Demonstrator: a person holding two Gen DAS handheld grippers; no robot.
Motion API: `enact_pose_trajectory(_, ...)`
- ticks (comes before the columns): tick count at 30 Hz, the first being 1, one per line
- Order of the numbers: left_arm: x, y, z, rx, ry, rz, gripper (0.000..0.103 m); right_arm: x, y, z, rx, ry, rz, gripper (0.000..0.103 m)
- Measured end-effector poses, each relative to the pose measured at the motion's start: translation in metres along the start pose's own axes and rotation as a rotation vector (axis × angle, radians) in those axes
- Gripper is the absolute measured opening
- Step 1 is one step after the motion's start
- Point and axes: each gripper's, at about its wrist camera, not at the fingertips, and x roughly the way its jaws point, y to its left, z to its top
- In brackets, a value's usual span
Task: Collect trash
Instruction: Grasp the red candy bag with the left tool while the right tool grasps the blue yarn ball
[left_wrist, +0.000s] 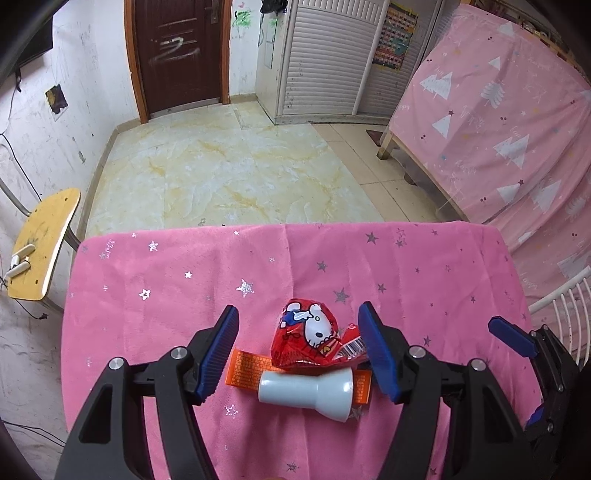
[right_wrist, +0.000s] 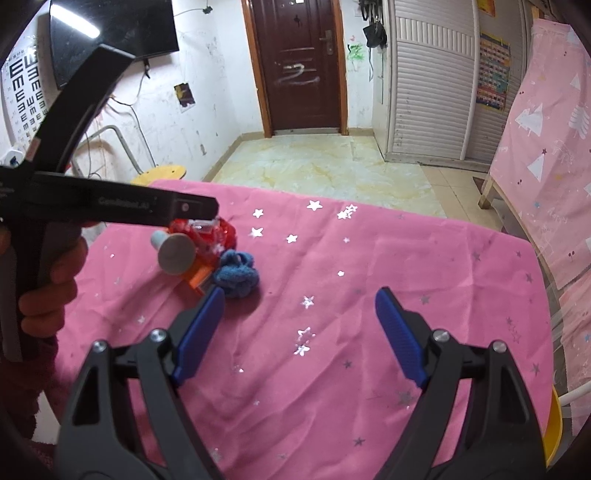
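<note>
A red snack wrapper with a white cartoon dog lies on the pink star cloth between the fingers of my open left gripper. Below it lie an orange wrapper and a pale blue-grey plastic cap piece. In the right wrist view the same pile shows at left: red wrapper, cap piece, orange wrapper, with a blue fuzzy ball beside it. My right gripper is open and empty over bare cloth, right of the pile.
The left gripper's body and the hand holding it fill the right wrist view's left side. The right gripper's finger shows at the left wrist view's right edge. A yellow stool stands left of the table, a pink-covered bed right.
</note>
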Motion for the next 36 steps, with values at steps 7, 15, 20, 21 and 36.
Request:
enact_pose_trajectory(7,0.014,-0.001,-0.004,0.004,0.032,-0.035,0.059,0.009,0.014,0.004,-0.024,0.017,0.008,0.081)
enact_pose_trajectory(15,0.018,0.001,-0.009,-0.010,0.014,-0.039,0.022,0.019,0.025,0.008,-0.040,0.025,0.008,0.081)
enact_pose_trajectory(20,-0.003,0.016,-0.004,-0.062,-0.066,-0.032,0.022,0.029,0.027,0.012,-0.019,0.032,0.006,0.081)
enact_pose_trajectory(21,-0.008,0.020,-0.003,-0.075,-0.078,-0.037,0.022,0.031,0.026,0.013,-0.013,0.035,0.010,0.081)
enact_pose_trajectory(36,-0.017,0.051,-0.001,-0.146,-0.106,-0.055,0.022,0.065,0.036,0.021,0.014,0.101,0.069,0.041)
